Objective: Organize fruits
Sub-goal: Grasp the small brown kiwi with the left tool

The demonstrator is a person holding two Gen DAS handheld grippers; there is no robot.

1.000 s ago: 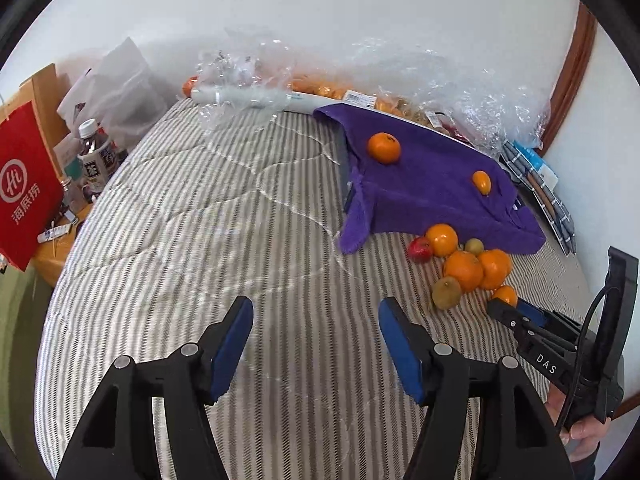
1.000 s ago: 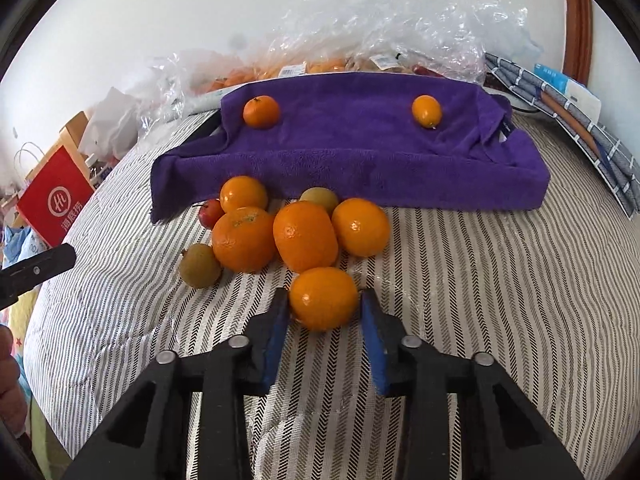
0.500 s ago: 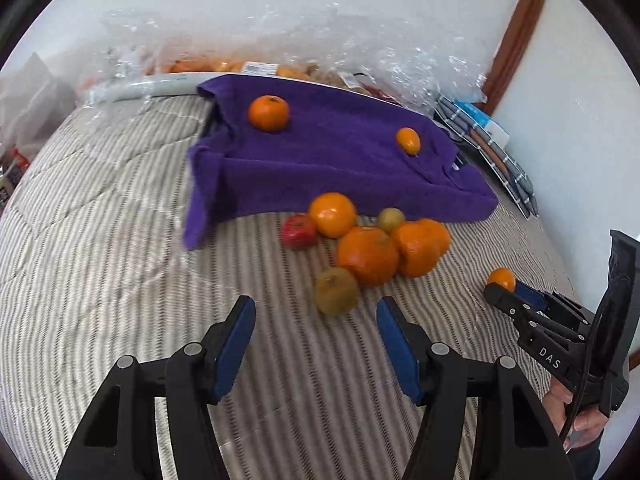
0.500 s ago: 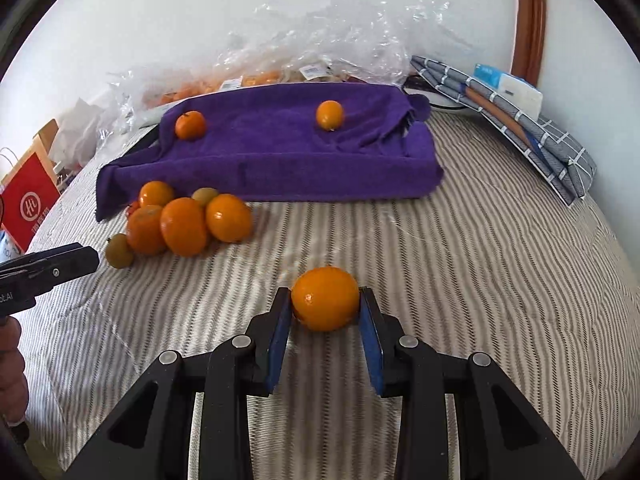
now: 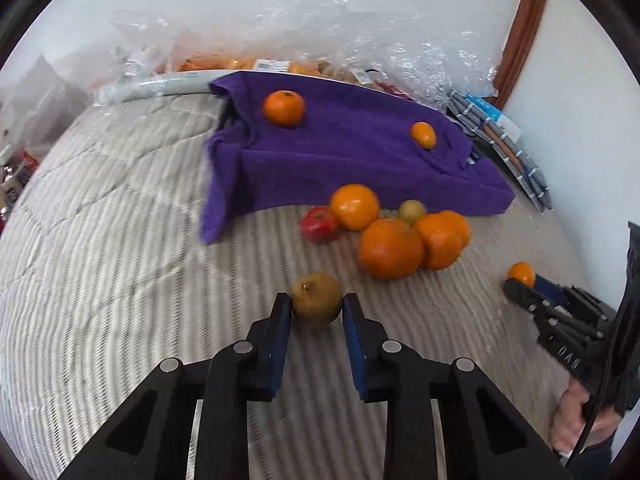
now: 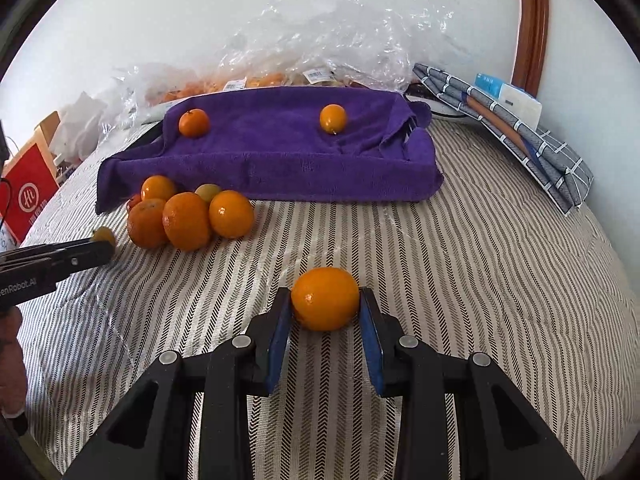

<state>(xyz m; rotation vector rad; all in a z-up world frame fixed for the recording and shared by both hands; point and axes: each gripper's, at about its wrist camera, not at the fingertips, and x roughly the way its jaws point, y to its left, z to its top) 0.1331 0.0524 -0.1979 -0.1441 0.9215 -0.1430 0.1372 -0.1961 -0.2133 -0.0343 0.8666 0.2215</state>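
My left gripper (image 5: 316,308) is shut on a brown-green kiwi (image 5: 317,298) low over the striped bed. My right gripper (image 6: 325,307) is shut on an orange (image 6: 325,298) and holds it above the bed; it also shows in the left wrist view (image 5: 520,274). A pile of oranges (image 5: 391,248) with a red apple (image 5: 319,224) and a greenish fruit (image 5: 412,210) lies in front of a purple towel (image 5: 352,160). Two small oranges (image 6: 194,123) (image 6: 333,118) sit on the towel.
Crumpled clear plastic bags (image 6: 320,44) with more fruit lie behind the towel by the wall. A folded checked cloth (image 6: 520,132) lies at the right. A red paper bag (image 6: 28,196) stands off the bed's left edge.
My left gripper swung right toward the fruit pile and closed on the kiwi. My right gripper lifted the orange out of the pile and carried it right, away from it.
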